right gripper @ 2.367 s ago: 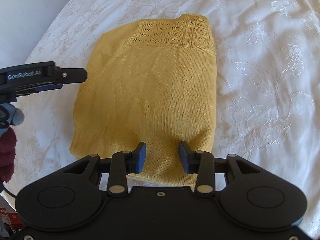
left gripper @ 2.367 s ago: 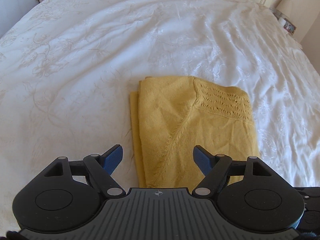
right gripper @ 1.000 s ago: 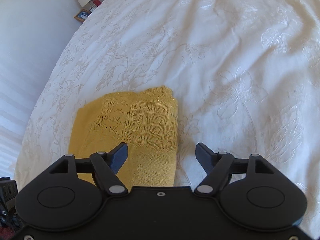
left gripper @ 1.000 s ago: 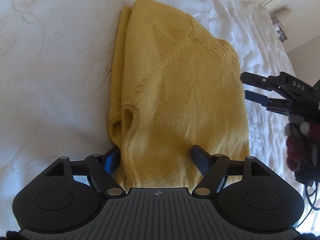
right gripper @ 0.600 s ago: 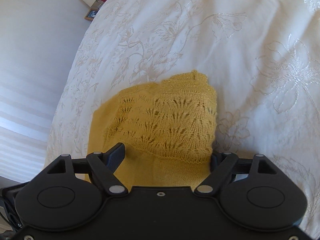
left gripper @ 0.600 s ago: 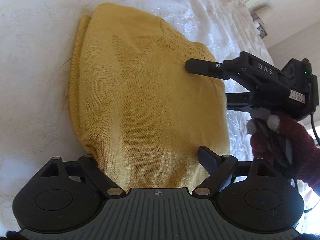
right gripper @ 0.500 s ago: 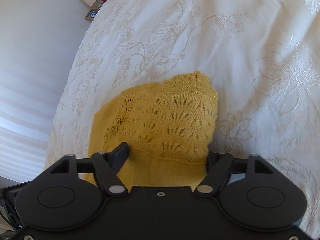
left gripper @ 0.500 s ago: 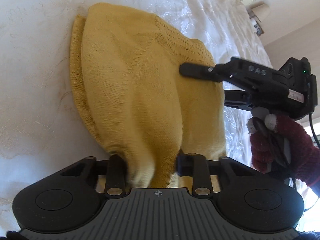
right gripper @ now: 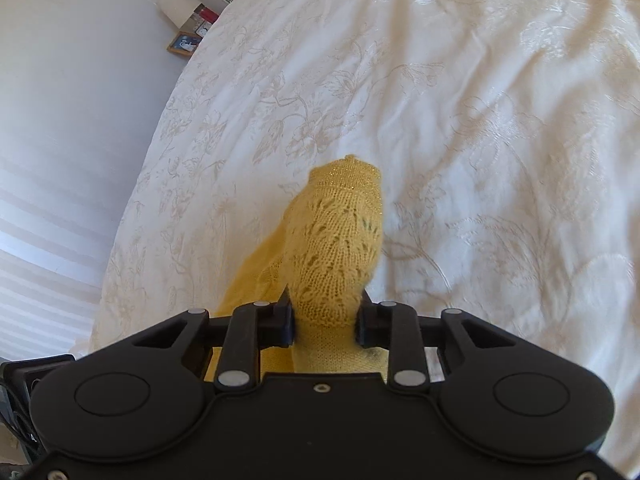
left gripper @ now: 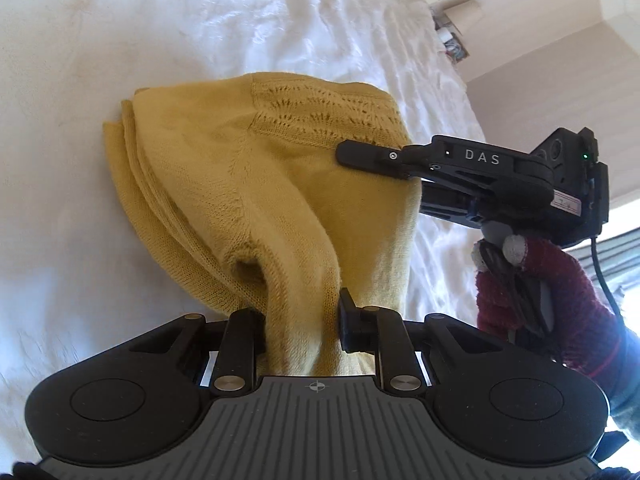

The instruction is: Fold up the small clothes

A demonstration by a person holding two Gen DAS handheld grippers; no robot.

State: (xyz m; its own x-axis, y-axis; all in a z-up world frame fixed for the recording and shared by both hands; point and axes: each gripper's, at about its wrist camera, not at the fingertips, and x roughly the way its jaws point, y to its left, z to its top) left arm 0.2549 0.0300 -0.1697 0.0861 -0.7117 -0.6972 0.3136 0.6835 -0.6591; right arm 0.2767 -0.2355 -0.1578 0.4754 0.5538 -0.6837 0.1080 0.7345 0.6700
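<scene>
Big white embroidered bedspread (left gripper: 60, 240) filling both views, pretty rumpled toward the far side, nightstand clutter (right gripper: 188, 24) way off at the edge. Sitting on it, one yellow knit sweater (left gripper: 224, 184), already down to a compact stack with several layers showing along its left edge, so most of the folding looks done. Not lying flat right now though: bunched and pulled up at two spots. Left gripper (left gripper: 302, 320) clamped on the near plain-knit edge, fabric squeezed into a thick ridge between the fingers. Right gripper (right gripper: 325, 320) pinched on the lacy openwork band (right gripper: 340, 240), that end puckered up into a cone above the bedspread. Same right gripper visible from the left view too, reaching in from the side onto the lace end, held by a hand in a dark red glove (left gripper: 532, 292). Best guess on progress: late stage, either one last fold bringing the two held ends together, or lifting the finished bundle to move it somewhere. Can't tell which from this. Still left either way: laying it back down flat, smoothing out the bunching where the fingers dig in, letting go. No other clothes in sight, so no idea if more are waiting.
</scene>
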